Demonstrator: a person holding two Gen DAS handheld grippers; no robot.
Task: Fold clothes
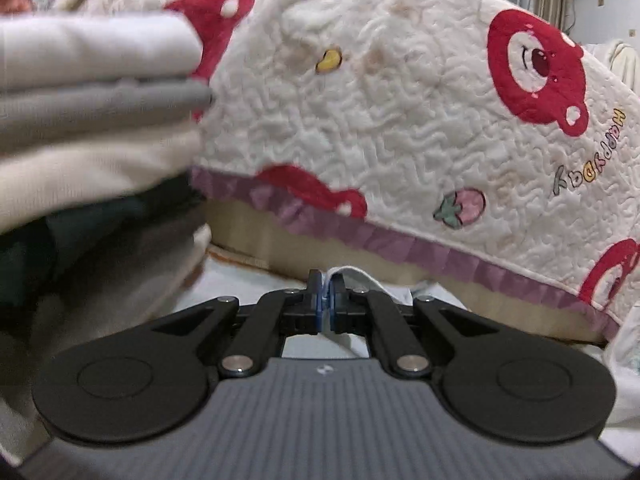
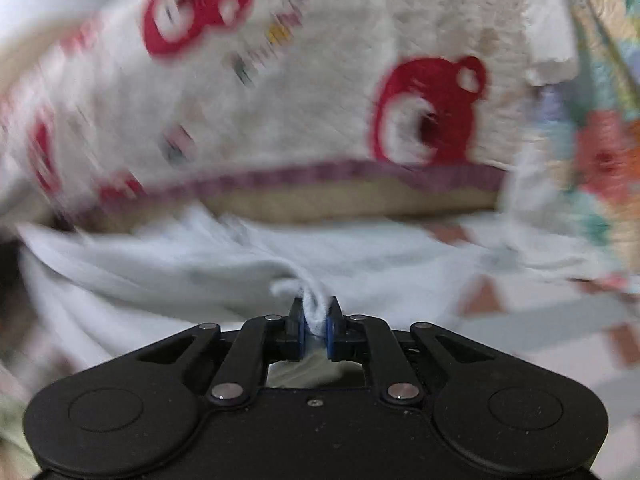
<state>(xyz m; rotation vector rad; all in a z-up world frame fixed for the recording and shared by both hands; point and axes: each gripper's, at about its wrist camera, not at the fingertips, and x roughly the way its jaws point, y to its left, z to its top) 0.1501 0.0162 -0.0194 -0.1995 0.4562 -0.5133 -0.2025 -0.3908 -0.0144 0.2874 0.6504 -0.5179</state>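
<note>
A pale blue-white garment [image 2: 200,272] lies spread on the bed in the right wrist view, blurred by motion. My right gripper [image 2: 316,320] is shut on a bunched fold of that cloth, which sticks up between the blue pads. In the left wrist view my left gripper [image 1: 327,300] is shut on a thin white edge of the garment [image 1: 360,276], which trails off to the right of the jaws. Little of the garment shows there.
A cream quilt with red bear prints and a purple frilled hem [image 1: 380,128] [image 2: 320,112] rises behind both grippers. A stack of folded clothes [image 1: 92,92] fills the left of the left wrist view. A flowered cloth [image 2: 600,152] hangs at the right.
</note>
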